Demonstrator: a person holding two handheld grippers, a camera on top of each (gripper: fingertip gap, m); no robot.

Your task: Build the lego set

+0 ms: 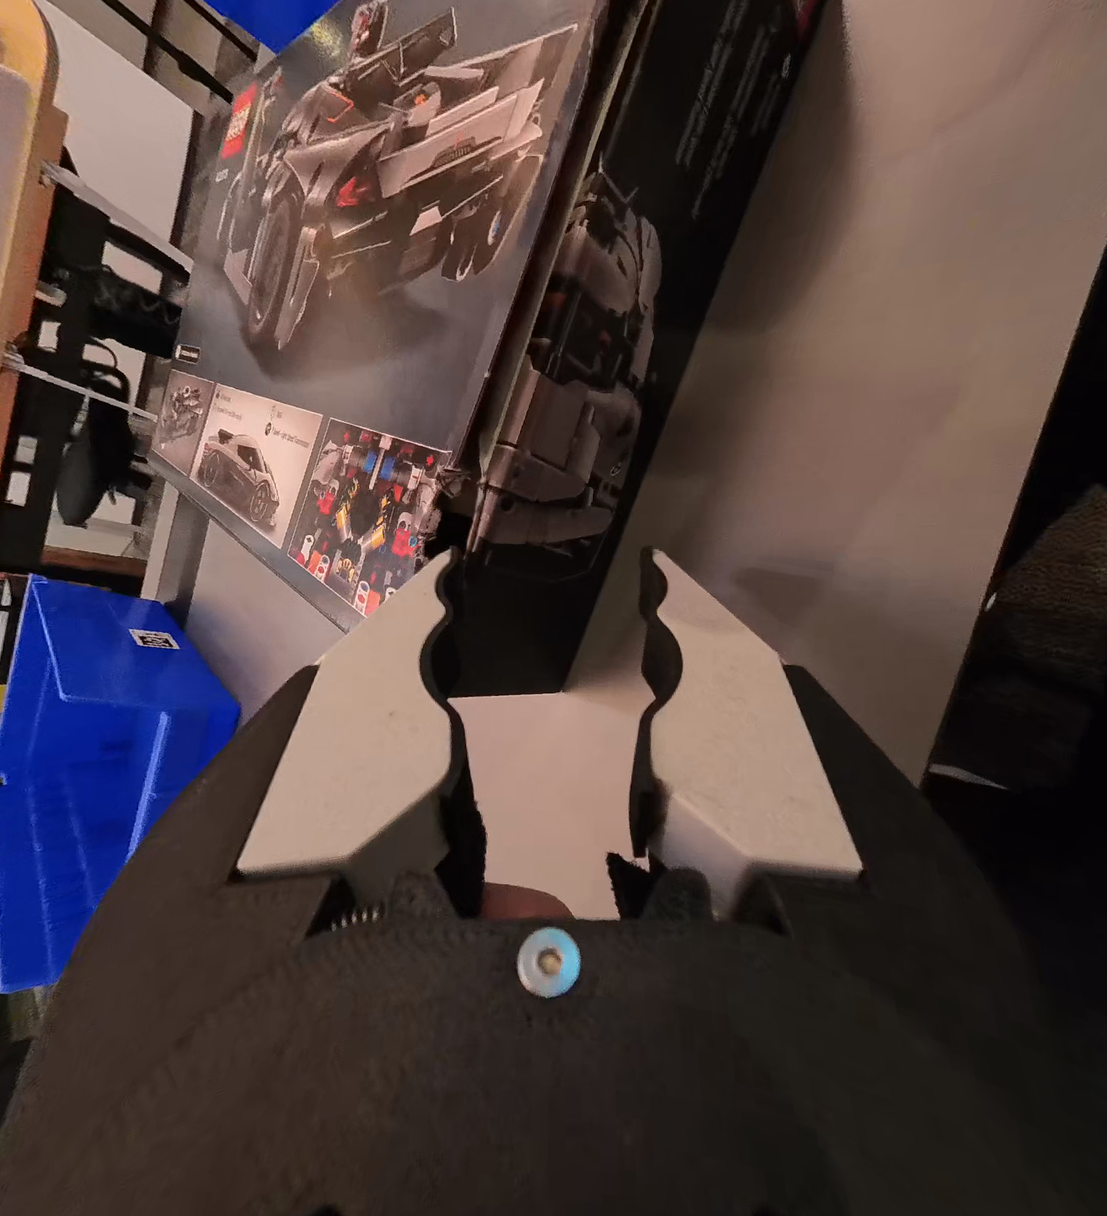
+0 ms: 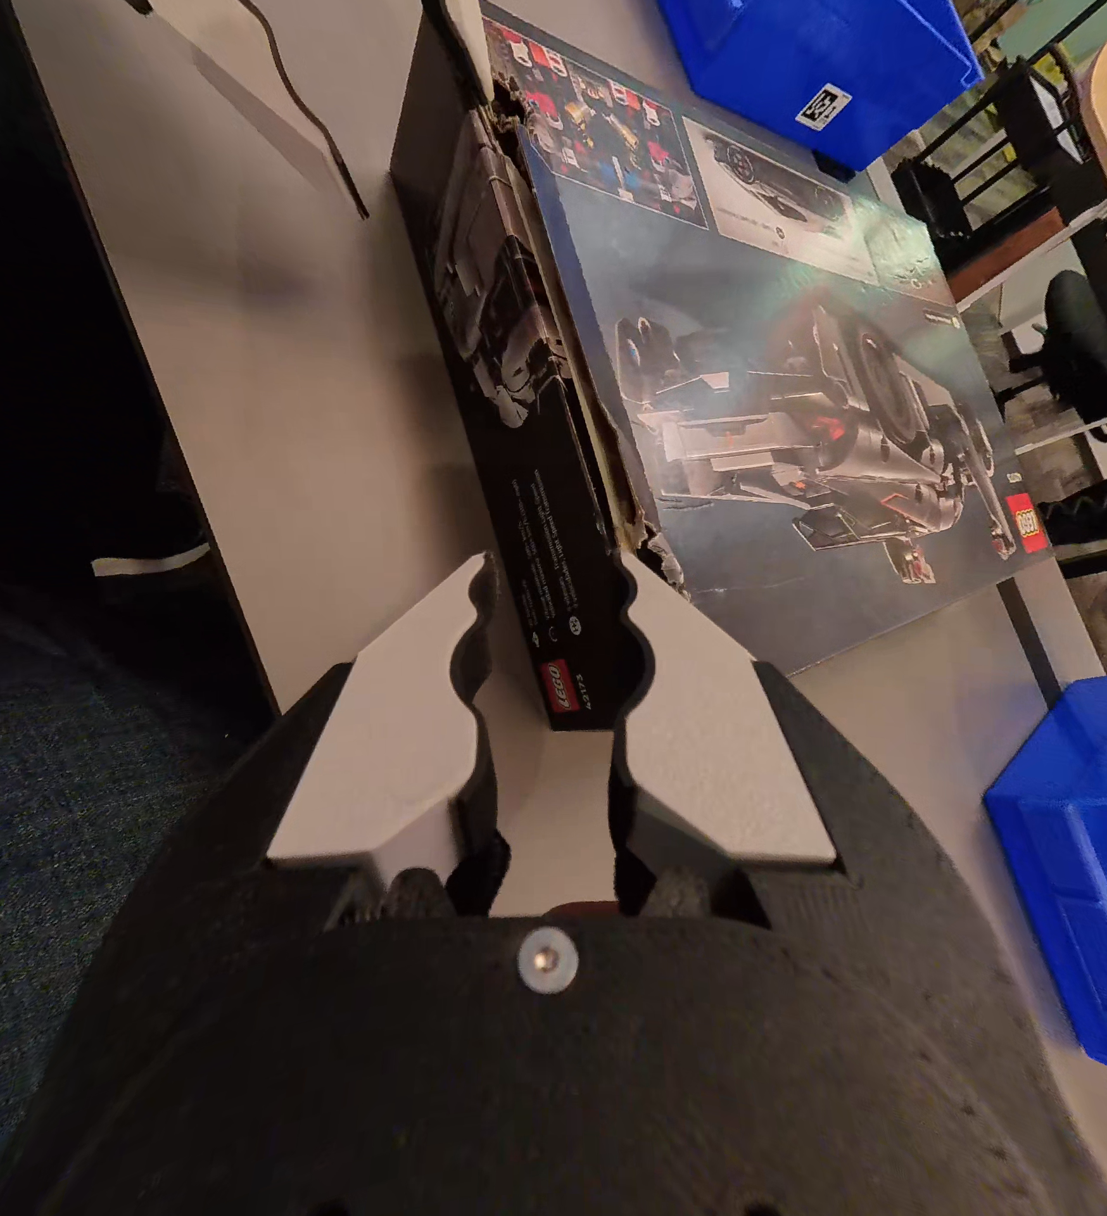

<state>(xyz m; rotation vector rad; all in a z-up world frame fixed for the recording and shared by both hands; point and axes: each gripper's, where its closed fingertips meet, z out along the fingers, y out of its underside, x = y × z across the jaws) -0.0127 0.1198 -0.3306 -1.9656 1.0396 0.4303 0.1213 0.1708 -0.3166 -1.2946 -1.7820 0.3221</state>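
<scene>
The Lego box (image 1: 373,263) lies flat on the white table (image 1: 834,329), car picture up, its black side panel (image 1: 603,395) facing me. My left gripper (image 1: 551,566) is open and empty, its fingers straddling one end of that side panel. My right gripper (image 2: 554,566) is open and empty at the other end of the box (image 2: 801,395), with the black side panel (image 2: 538,460) running between its fingertips. I cannot tell whether either touches the box. The top panel's edge is torn (image 2: 643,539) and gapes from the side. The left gripper's white finger (image 2: 261,112) shows at the far end.
A blue bin (image 1: 103,757) stands left of the box, another (image 2: 820,66) sits behind it and a third (image 2: 1097,855) stands close on the right. The table edge (image 2: 162,408) drops to dark carpet. Black shelving and a chair (image 2: 1077,342) stand behind. Across from one pair of fingers to the other is roughly 15 cm.
</scene>
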